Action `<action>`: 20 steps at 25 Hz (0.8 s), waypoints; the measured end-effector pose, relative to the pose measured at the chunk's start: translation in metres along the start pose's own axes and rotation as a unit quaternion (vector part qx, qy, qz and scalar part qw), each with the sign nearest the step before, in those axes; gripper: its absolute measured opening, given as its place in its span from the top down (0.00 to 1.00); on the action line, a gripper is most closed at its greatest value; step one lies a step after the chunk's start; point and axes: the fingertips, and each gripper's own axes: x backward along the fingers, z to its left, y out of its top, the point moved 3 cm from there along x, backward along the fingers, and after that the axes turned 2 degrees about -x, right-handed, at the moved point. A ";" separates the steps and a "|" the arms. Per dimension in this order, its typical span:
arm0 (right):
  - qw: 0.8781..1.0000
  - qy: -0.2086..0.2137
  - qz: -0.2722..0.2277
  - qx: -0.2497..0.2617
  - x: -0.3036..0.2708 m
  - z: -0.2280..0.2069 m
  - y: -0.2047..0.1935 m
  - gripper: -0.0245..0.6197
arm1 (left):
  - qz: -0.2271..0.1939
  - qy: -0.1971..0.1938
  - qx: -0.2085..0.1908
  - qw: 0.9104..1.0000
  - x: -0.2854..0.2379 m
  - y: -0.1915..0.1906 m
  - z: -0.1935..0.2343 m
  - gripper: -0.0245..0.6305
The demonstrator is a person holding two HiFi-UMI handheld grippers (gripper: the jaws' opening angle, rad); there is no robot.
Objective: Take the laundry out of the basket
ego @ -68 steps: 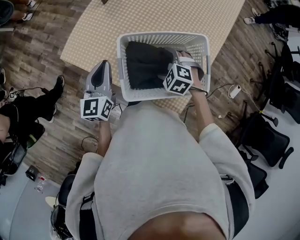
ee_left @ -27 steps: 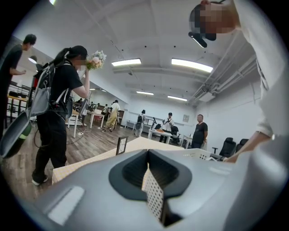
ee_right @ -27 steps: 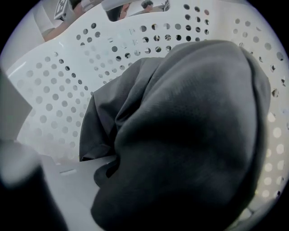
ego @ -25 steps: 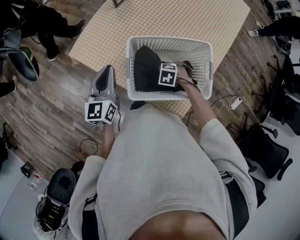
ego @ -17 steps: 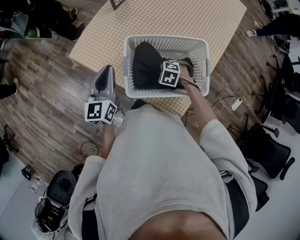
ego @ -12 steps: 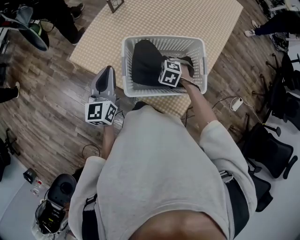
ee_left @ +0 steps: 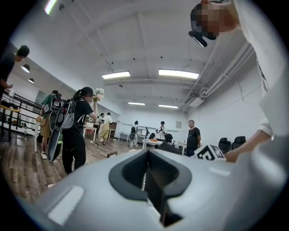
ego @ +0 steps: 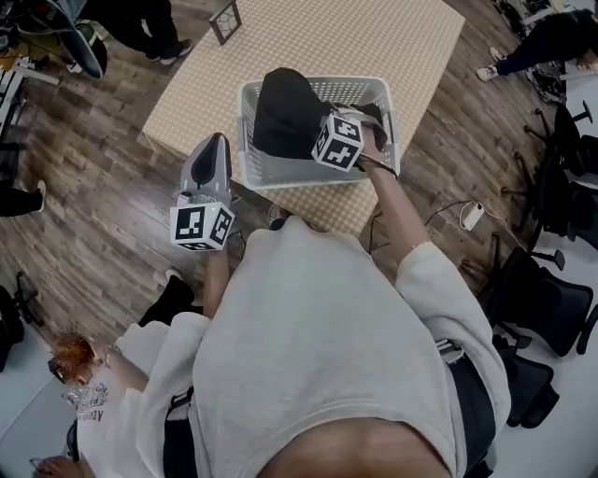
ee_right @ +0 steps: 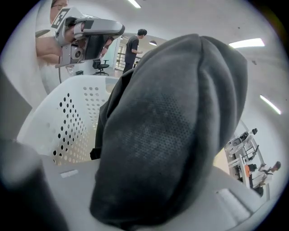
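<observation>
A white perforated laundry basket [ego: 254, 166] stands on a checked beige table [ego: 392, 37]. A black garment [ego: 283, 112] bulges up above the basket's rim, and my right gripper [ego: 327, 131] is shut on it at its right side. In the right gripper view the black garment [ee_right: 171, 113] fills the space between the jaws of the right gripper [ee_right: 149, 185], with the basket wall [ee_right: 67, 122] behind. My left gripper [ego: 207, 173] hangs left of the basket, off the table, shut and holding nothing. Its jaws [ee_left: 146, 180] point out into the room.
A small picture frame [ego: 225, 21] lies at the table's far left corner. Wooden floor surrounds the table. Office chairs [ego: 547, 289] and a white adapter with cable [ego: 470, 217] are at the right. People stand at the upper left [ego: 154, 23]; another person crouches at lower left [ego: 79, 364].
The right gripper has risen with the black garment, which now stands higher above the basket's rim. The left gripper has kept its place beside the basket.
</observation>
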 end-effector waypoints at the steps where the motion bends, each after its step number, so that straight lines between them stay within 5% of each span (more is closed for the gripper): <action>1: 1.000 -0.012 -0.005 -0.002 0.006 -0.004 0.003 0.80 | -0.004 -0.001 -0.002 1.000 0.001 0.003 -0.001 0.95; 7: 0.995 -0.077 -0.053 -0.046 0.045 -0.033 0.016 0.79 | -0.029 -0.011 -0.015 0.999 0.000 0.020 -0.018 0.95; 15: 0.979 -0.103 -0.127 -0.122 0.069 -0.046 0.021 0.79 | -0.038 -0.023 -0.031 0.999 -0.003 0.027 -0.035 0.95; 18: 0.961 -0.100 -0.175 -0.187 0.080 -0.050 0.019 0.80 | -0.038 -0.024 -0.034 0.998 -0.003 0.029 -0.042 0.95; 20: 0.939 -0.096 -0.221 -0.247 0.092 -0.051 0.016 0.80 | -0.036 -0.025 -0.038 0.998 -0.002 0.029 -0.049 0.95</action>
